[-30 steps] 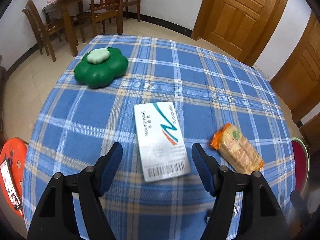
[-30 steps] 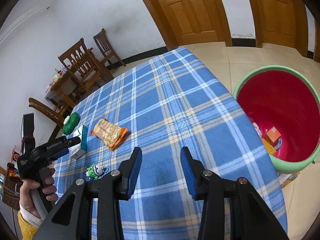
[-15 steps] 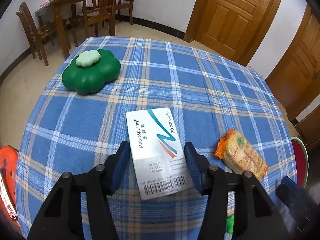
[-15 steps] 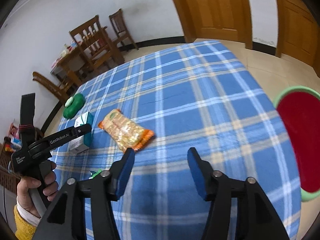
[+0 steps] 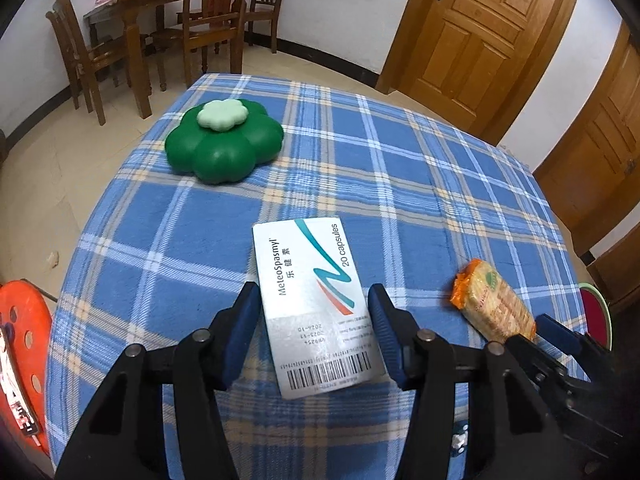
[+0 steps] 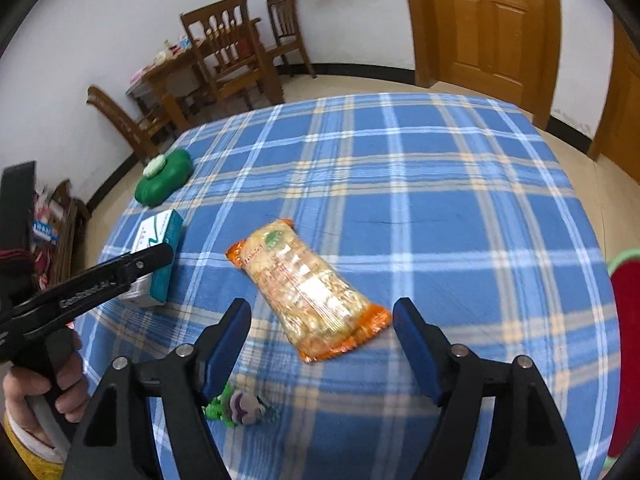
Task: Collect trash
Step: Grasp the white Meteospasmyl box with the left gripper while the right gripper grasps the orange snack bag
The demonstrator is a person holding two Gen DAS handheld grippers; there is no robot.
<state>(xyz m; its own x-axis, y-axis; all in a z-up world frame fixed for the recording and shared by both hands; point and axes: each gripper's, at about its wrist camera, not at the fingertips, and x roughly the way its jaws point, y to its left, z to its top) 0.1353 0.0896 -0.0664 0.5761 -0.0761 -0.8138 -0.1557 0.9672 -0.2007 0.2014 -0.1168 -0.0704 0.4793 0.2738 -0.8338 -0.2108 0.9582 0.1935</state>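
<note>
A white medicine box [image 5: 316,304] marked "20 capsules" lies on the blue plaid tablecloth [image 5: 420,184]. My left gripper [image 5: 314,332] straddles its near end, jaws close to its sides with a thin gap showing. The box also shows in the right wrist view [image 6: 154,256]. An orange cracker packet [image 6: 308,288] lies on the cloth; my right gripper [image 6: 322,344] is open with the packet's near end between its fingers. The packet also shows in the left wrist view [image 5: 494,304].
A green flower-shaped container [image 5: 224,140] sits at the table's far left. A small green toy [image 6: 236,404] lies near the front edge. A red bin with a green rim [image 6: 626,344] stands off the table's right side. An orange stool [image 5: 20,352] stands left. Wooden chairs [image 5: 208,20] stand behind.
My left gripper has narrowed around the box. My right gripper has swung left from the bin and moved up to the cracker packet, opening wider.
</note>
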